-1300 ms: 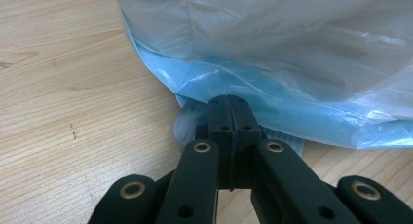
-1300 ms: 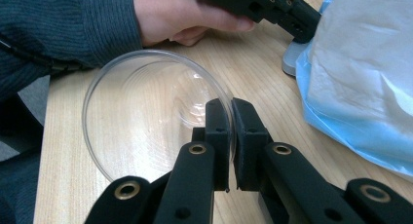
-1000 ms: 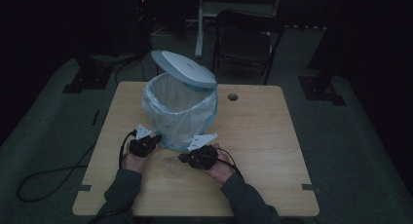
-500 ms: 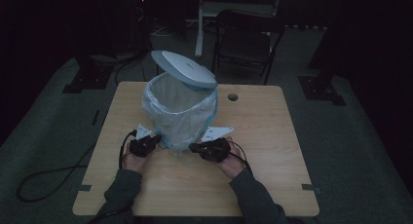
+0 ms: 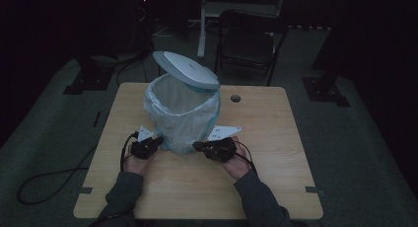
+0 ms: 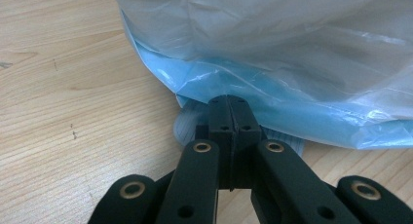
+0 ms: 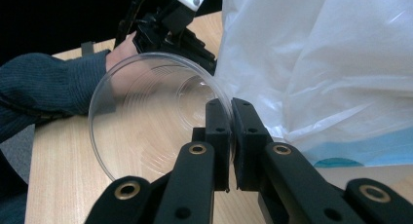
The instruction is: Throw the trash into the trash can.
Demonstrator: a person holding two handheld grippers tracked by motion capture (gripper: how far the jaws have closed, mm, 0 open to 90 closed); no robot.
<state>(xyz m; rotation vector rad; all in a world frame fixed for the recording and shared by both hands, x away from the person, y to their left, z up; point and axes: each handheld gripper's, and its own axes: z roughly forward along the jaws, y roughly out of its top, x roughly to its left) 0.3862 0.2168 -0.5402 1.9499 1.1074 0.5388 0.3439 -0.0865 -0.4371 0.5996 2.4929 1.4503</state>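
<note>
A small bin (image 5: 182, 116) lined with a white and blue bag stands on the wooden table (image 5: 276, 153), its grey lid (image 5: 187, 69) tilted up. My left gripper (image 5: 158, 139) is at the bin's left foot. Seen up close, the left gripper (image 6: 229, 104) is shut, its tips over a ribbed grey pedal (image 6: 187, 129) under the bag's blue fold (image 6: 272, 102). My right gripper (image 5: 196, 145) sits at the bin's right foot. The right gripper (image 7: 230, 107) is shut on the rim of a clear plastic cup (image 7: 156, 117), tipped on its side beside the bag (image 7: 331, 63).
A folding chair (image 5: 251, 39) stands behind the table. A round cable hole (image 5: 235, 97) lies right of the bin. A black cable (image 5: 49, 182) trails off the table's left side to the floor. Bare wood lies in front of both hands.
My right gripper has risen a little and moved right with the cup, ending close to the bin's right side. The left gripper and the bin have stayed put.
</note>
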